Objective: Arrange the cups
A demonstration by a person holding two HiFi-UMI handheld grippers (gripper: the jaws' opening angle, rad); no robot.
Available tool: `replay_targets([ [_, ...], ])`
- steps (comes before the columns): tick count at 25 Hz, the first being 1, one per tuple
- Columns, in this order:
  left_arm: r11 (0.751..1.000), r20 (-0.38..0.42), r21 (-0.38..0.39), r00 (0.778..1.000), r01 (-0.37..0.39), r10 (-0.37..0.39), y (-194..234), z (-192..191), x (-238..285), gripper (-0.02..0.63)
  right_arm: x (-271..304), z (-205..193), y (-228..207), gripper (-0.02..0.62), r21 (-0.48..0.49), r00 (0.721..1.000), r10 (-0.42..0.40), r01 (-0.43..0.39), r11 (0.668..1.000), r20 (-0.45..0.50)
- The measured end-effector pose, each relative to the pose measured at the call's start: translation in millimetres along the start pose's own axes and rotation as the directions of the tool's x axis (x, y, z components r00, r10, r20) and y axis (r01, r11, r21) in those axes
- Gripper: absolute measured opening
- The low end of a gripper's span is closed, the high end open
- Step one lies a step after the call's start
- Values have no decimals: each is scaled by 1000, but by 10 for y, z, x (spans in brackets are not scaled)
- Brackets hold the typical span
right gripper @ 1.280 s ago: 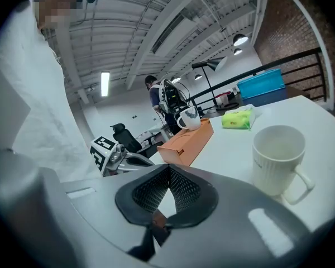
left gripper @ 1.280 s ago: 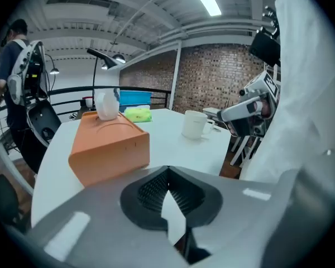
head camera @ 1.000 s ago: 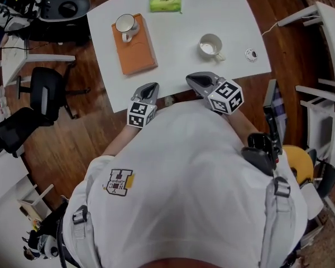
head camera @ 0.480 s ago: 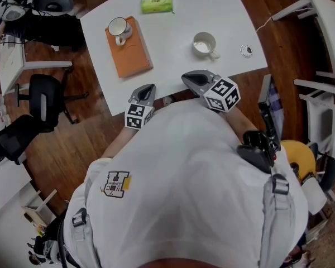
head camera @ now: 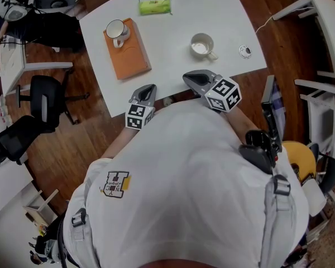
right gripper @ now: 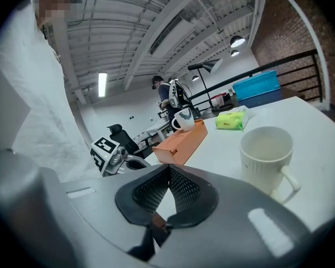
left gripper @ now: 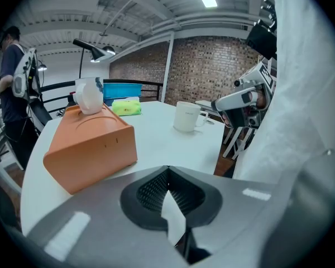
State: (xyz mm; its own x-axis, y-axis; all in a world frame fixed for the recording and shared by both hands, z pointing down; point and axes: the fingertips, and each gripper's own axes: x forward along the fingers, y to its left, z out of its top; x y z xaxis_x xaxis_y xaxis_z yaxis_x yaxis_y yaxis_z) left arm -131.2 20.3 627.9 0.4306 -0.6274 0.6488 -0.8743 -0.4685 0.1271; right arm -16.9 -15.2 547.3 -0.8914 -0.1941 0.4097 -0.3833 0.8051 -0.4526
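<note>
Since neither cup is held, the arranging looks barely begun. The left gripper (head camera: 148, 88) and the right gripper (head camera: 195, 78) both hang at the near edge of the white table (head camera: 173, 66). Each has its jaws pressed together on nothing.

One white patterned mug (head camera: 116, 29) stands upright on top of the orange rectangular box (head camera: 128, 52) towards the table's far left. The plain cream mug (head camera: 201, 44) stands upright on the bare table, well apart from the first and nearer the right gripper. By my judgement everything remains to be done: both mugs need picking up and setting into whatever order is wanted.

Counted, there are two mugs, one orange box, one green soft packet (head camera: 154, 5) at the far edge, one small round silvery object (head camera: 245, 51) right of the cream mug, and two grippers.
</note>
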Motion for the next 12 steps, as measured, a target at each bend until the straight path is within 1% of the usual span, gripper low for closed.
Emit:
replay_targets([
  [8, 1000, -2, 10, 1000, 4, -4, -95, 108, 150, 0, -270, 72, -273, 0, -6, 999, -44, 44, 999, 31],
  [12, 1000, -2, 2, 1000, -4, 4, -127, 178, 251, 0, -402, 131, -449, 0, -6, 997, -62, 62, 998, 43],
])
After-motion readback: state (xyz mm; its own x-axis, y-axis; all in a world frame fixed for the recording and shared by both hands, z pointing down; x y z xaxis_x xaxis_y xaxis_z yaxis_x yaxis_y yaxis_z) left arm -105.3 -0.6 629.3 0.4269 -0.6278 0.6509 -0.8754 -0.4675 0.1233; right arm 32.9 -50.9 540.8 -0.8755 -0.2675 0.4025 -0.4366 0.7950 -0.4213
